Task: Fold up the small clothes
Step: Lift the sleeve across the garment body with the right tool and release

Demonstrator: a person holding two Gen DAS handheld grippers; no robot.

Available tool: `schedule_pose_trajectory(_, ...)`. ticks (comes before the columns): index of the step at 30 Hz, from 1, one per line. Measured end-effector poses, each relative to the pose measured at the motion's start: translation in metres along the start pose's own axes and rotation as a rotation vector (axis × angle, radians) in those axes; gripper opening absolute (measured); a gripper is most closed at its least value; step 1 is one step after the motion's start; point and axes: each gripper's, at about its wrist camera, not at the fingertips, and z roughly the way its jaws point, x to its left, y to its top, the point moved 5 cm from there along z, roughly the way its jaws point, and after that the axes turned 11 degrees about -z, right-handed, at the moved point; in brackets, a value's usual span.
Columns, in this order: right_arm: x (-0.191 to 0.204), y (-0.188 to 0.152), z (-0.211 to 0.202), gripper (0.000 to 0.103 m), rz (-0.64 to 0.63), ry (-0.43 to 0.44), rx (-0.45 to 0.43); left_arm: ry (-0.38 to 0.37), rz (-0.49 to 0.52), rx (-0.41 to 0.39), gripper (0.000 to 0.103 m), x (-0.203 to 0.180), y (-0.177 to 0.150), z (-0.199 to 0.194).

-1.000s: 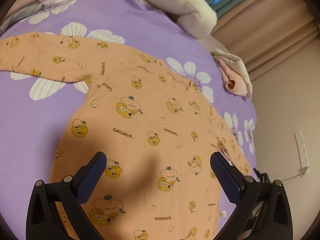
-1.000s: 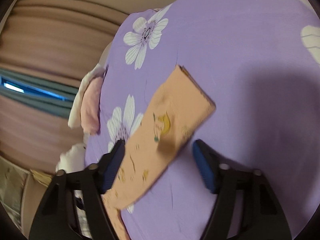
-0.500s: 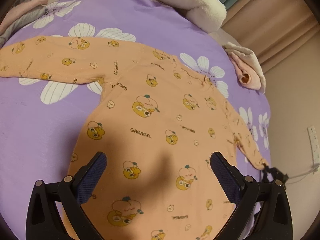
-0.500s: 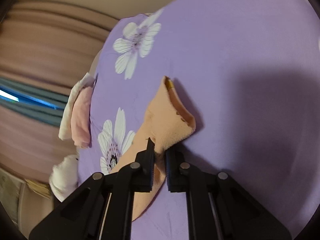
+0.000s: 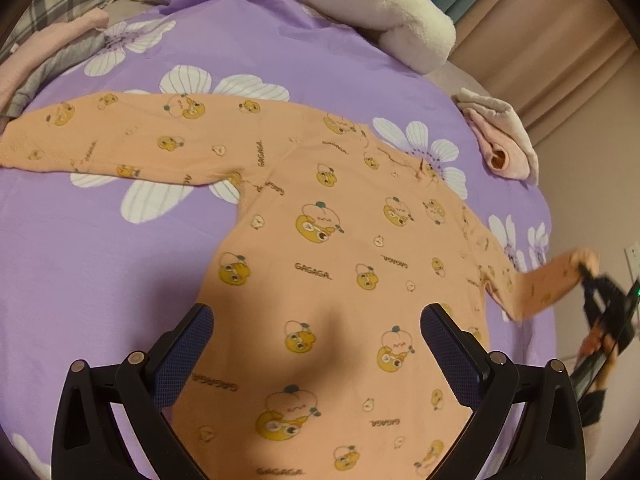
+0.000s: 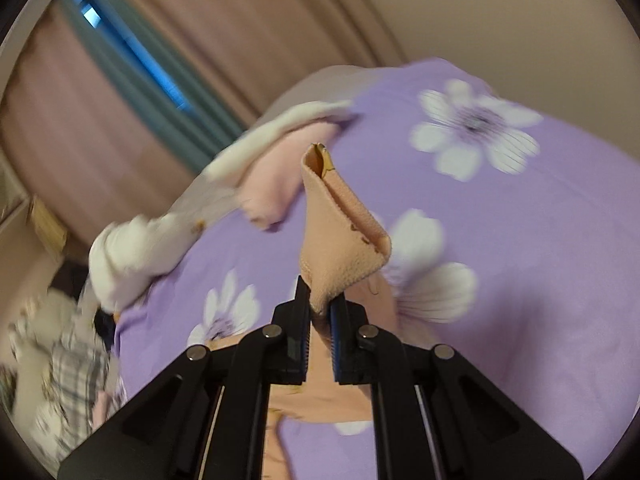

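Left wrist: purple floral bedsheet, beige curtains, white plush blanket

Count, both wrist views.

- Orange printed long-sleeved top: 1, with 2 sleeves.
- Purple flowered bedsheet: 1.
- Grippers: 2, the left gripper and the right gripper.
- White fluffy blanket: 1.
- Folded pink-and-cream bundle at the bed's edge: 1.
- Pink garment and grey garment at far left: 1 each.
- Wall socket: 1, partly cut off.
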Motion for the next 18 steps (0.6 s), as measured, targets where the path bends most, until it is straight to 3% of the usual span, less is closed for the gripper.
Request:
schedule_pose_trajectory(3,0.046,-0.016,-0.005,0.009,-0.088,0.035,0.007,0.004,0.001,-0.012,0.102,0.008,0.003,-0.008)
schedule_pose_trajectory(6,0.052,-0.076,-0.019,0.009,-0.163,0.064,0.009,0.005,-0.013,-0.023,0.102,0.020,0.008,-0.017)
schedule_pose_trajectory(13,0.130,-0.098,0.035,0.009,-0.384,0.113,0.041,0.012,-0.053,-0.059,0.102,0.050,0.021,-0.033)
schedule_pose_trajectory(18,0.192,-0.143,0.070,0.009,-0.580,0.114,0.087,0.030,-0.092,-0.069,0.102,0.071,0.028,-0.036)
